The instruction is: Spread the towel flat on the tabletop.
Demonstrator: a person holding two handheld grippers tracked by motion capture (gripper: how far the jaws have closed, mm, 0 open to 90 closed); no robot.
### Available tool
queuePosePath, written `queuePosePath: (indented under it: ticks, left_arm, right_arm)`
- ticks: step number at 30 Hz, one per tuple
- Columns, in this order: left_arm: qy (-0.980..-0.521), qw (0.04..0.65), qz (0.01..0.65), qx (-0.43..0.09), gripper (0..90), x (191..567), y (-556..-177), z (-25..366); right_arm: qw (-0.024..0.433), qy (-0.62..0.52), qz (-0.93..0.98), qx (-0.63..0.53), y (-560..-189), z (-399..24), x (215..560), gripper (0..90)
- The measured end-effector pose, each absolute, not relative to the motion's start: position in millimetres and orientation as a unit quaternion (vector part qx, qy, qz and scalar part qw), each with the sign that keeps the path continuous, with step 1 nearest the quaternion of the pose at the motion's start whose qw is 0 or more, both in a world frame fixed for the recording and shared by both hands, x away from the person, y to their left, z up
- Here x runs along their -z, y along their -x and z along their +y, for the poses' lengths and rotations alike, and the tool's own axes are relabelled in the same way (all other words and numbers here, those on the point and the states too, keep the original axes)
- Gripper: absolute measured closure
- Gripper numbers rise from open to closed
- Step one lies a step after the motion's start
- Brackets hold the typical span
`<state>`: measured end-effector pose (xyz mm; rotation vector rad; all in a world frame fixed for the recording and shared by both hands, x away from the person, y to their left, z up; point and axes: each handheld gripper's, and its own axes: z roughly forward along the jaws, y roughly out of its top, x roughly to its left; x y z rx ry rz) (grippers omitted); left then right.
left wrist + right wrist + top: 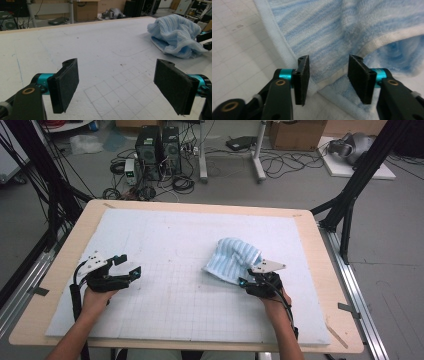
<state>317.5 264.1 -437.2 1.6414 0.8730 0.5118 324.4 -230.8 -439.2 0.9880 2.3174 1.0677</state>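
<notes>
Towel: a crumpled light-blue striped towel (231, 260) lies right of centre in the high view, on the white gridded mat (170, 270); in the left gripper view it sits at the upper right (175, 35), bunched into a loose heap.

Right gripper: at the lower right of the high view (248, 281), at the towel's near edge. In the right gripper view (328, 77) the two black pads stand partly apart, with a hemmed edge and folds of towel (332, 37) between them; the pads flank the cloth but do not visibly press on it.

Left gripper: at the lower left of the high view (127, 266), well apart from the towel, over bare mat. In the left gripper view (120, 87) its jaws are spread wide, with nothing between them except mat (100, 50).

Hands: each gripper is held from the bottom edge of the high view, forearms entering below.

Table: a pale wooden top (320, 250) shows as a border around the mat.
</notes>
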Motion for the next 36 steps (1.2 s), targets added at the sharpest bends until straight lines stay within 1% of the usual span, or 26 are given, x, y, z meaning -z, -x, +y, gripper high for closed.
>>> queuePosePath:
  ticks: [2,4,6,7,8,9,11,13,17,19,20,22,24,25,26,28,34,35,36]
  left_arm:
    - [-0.699,0.57,0.372,-0.218,20.7,437.3,-317.6,264.1]
    - [-0.7,0.569,0.373,-0.218,20.8,437.8,-317.6,264.5]
    - [-0.7,0.568,0.374,-0.218,21.0,437.9,-317.5,264.9]
    - [-0.7,0.568,0.374,-0.218,21.0,438.1,-317.7,265.2]
    - [-0.699,0.568,0.376,-0.217,21.2,438.3,-317.7,265.4]
    - [-0.699,0.568,0.377,-0.217,21.3,438.4,-317.8,266.0]
    - [-0.697,0.568,0.38,-0.217,21.3,438.3,-318.0,266.9]
    - [-0.693,0.572,0.384,-0.215,21.4,438.3,-318.4,267.0]
    - [-0.694,0.573,0.38,-0.215,21.8,438.0,-319.3,265.0]
    - [-0.694,0.573,0.38,-0.214,21.8,438.1,-319.4,265.0]
    - [-0.692,0.574,0.382,-0.213,21.8,438.3,-319.6,265.2]
    - [-0.688,0.578,0.385,-0.209,21.8,438.6,-320.1,266.3]
    - [-0.689,0.578,0.384,-0.209,21.8,438.5,-320.0,266.7]
    - [-0.689,0.578,0.384,-0.209,21.8,438.5,-320.0,266.7]
    - [-0.689,0.578,0.385,-0.209,21.8,438.6,-320.0,266.4]
    - [-0.69,0.577,0.384,-0.208,21.9,438.8,-320.3,266.3]
    - [-0.69,0.577,0.385,-0.208,21.9,438.9,-320.5,267.3]
    - [-0.689,0.577,0.386,-0.208,21.9,439.0,-320.5,267.7]
    - [-0.689,0.577,0.388,-0.208,22.0,439.1,-320.6,268.0]
  right_arm:
    - [0.193,-0.355,0.834,-0.375,-328.4,-228.2,442.4,57.2]
    - [0.181,-0.35,0.839,-0.375,-330.4,-225.7,443.6,66.3]
    - [0.179,-0.333,0.848,-0.372,-329.3,-223.0,442.4,77.4]
    - [0.187,-0.328,0.849,-0.369,-327.6,-221.4,441.4,82.2]
    - [0.187,-0.328,0.849,-0.369,-327.6,-221.4,441.4,82.2]
    - [0.193,-0.326,0.845,-0.377,-324.0,-220.0,437.2,85.5]
    - [0.196,-0.325,0.84,-0.388,-323.2,-220.3,434.2,85.5]
    - [0.207,-0.329,0.821,-0.419,-323.6,-220.3,421.0,85.8]
    - [0.227,-0.318,0.816,-0.426,-341.1,-212.3,397.9,85.9]
    - [0.23,-0.318,0.815,-0.427,-345.3,-210.0,393.4,85.9]
    - [0.242,-0.313,0.818,-0.417,-359.4,-200.6,382.2,86.1]
    - [0.244,-0.31,0.822,-0.41,-373.8,-190.7,376.7,86.2]
    - [0.241,-0.31,0.825,-0.407,-388.7,-180.3,372.9,86.2]
    - [0.241,-0.31,0.825,-0.407,-388.7,-180.3,372.9,86.2]
    - [0.238,-0.309,0.827,-0.405,-403.2,-169.0,369.9,86.2]
    - [0.234,-0.307,0.832,-0.399,-416.4,-157.1,368.1,86.1]
    - [0.226,-0.307,0.839,-0.389,-447.1,-126.8,374.2,86.1]
    - [0.234,-0.31,0.838,-0.384,-450.3,-123.8,375.4,86.1]
    - [0.252,-0.315,0.833,-0.38,-452.4,-121.7,375.9,86.2]
